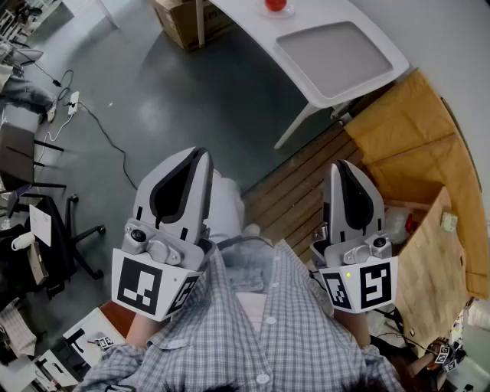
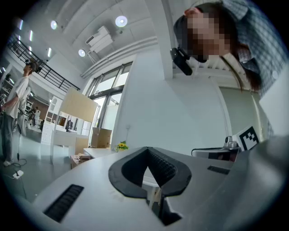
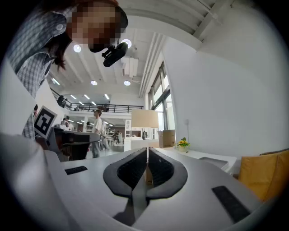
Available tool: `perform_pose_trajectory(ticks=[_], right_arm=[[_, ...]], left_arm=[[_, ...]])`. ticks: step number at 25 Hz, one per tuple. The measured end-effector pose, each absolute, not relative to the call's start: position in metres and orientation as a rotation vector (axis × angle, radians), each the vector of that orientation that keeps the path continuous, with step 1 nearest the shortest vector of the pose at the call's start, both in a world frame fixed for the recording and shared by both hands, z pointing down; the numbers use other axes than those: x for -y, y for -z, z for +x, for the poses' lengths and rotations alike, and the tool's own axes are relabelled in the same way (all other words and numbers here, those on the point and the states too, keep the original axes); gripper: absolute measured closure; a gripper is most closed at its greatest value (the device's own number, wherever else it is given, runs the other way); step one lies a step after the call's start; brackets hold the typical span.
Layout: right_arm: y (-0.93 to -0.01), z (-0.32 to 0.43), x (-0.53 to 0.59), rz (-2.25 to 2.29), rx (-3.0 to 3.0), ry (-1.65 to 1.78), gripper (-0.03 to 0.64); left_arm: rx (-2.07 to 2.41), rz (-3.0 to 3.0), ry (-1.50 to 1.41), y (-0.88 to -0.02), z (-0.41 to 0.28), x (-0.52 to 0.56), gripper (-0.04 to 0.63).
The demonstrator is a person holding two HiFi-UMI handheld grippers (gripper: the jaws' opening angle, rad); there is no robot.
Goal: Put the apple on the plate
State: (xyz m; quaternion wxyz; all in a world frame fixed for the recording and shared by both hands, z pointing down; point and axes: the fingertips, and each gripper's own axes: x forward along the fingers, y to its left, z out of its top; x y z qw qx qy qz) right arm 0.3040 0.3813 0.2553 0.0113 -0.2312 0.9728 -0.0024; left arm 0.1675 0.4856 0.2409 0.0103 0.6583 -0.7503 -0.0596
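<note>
A red apple shows at the top edge of the head view, on a white table, far ahead of both grippers. It seems to rest on a small pale plate. My left gripper and right gripper are held close to the person's chest, both shut and with nothing in them. In the left gripper view the left gripper points at a white wall. The right gripper points into the room, its jaws pressed together. Neither gripper view shows the apple.
A grey tray lies on the white table's near end. A cardboard box stands under the table. An orange cushion and wooden boards are at the right. An office chair and cables are at the left. Yellow flowers sit on the table.
</note>
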Motion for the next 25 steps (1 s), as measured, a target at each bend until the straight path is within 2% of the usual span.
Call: perform_pose_trajectory(ticks=[17, 25], right_arm=[[-0.259, 0.271, -0.333, -0.798, -3.016, 0.059, 0.589], [-0.241, 0.196, -0.264, -0.790, -3.075, 0.001, 0.589]], left_arm=[[2.314, 2.127, 0.198, -0.239, 0.126, -0.423, 0.586], [2.283, 2.127, 0.183, -0.218, 0.059, -0.350, 0.586]])
